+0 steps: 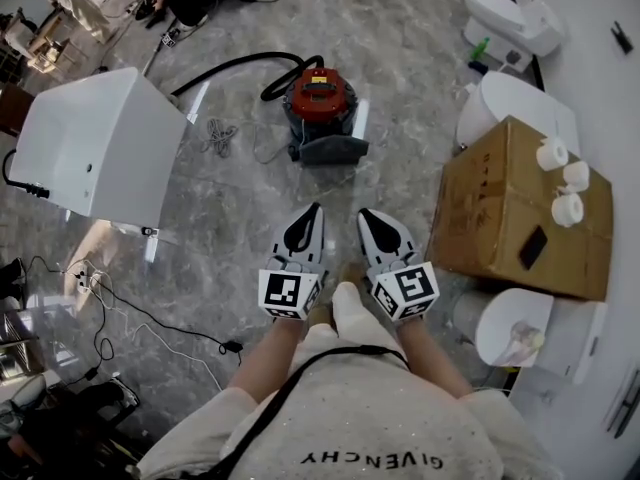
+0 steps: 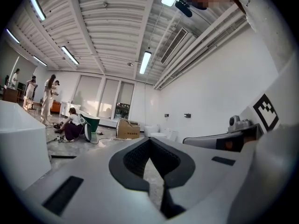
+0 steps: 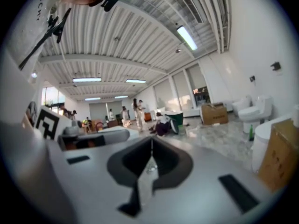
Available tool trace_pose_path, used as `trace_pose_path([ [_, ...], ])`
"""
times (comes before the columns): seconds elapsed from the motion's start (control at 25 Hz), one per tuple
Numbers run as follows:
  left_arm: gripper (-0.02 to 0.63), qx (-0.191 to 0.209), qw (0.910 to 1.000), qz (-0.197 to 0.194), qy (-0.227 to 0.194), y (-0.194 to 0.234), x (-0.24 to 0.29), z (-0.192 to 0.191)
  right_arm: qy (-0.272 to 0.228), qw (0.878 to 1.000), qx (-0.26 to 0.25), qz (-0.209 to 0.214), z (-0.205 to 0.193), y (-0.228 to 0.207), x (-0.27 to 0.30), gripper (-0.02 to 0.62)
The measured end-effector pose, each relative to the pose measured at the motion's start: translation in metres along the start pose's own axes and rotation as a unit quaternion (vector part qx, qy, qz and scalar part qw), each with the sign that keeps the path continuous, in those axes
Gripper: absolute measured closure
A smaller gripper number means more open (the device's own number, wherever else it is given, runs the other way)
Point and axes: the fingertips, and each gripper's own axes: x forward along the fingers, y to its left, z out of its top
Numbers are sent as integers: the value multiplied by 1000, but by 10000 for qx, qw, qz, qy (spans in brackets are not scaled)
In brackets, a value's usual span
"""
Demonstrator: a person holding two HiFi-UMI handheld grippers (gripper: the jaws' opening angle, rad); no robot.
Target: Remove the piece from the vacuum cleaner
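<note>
Left gripper & right gripper, mid-frame, jaws closed & empty, prob. because vacuum cleaner at upper center is well apart.

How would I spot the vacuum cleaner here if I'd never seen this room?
Find the open grey floor between the large white unit and the cardboard box. On it stands the vacuum cleaner: a round red drum with a black hose, the only red thing nearby.
</note>
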Motion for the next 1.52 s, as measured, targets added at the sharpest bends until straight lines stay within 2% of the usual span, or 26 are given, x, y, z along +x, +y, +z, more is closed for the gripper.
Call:
trace_pose_path([
  [0.08,586,-2,10000,0,18,0,10,-1,22,9999,109,58,0,-7,6,581],
  [0.72,586,-57,9997,191,171,13,72,-18,503,9981,4,369,-13,-57,47,581],
  [1.12,586,-180,9986,384,320,30,90,-31,671,9962,98,547,-21,-70,76,581],
  [1.52,586,-316,9981,221,490,66,147,-43,876,9953,166,379,-23,-104,128,581],
])
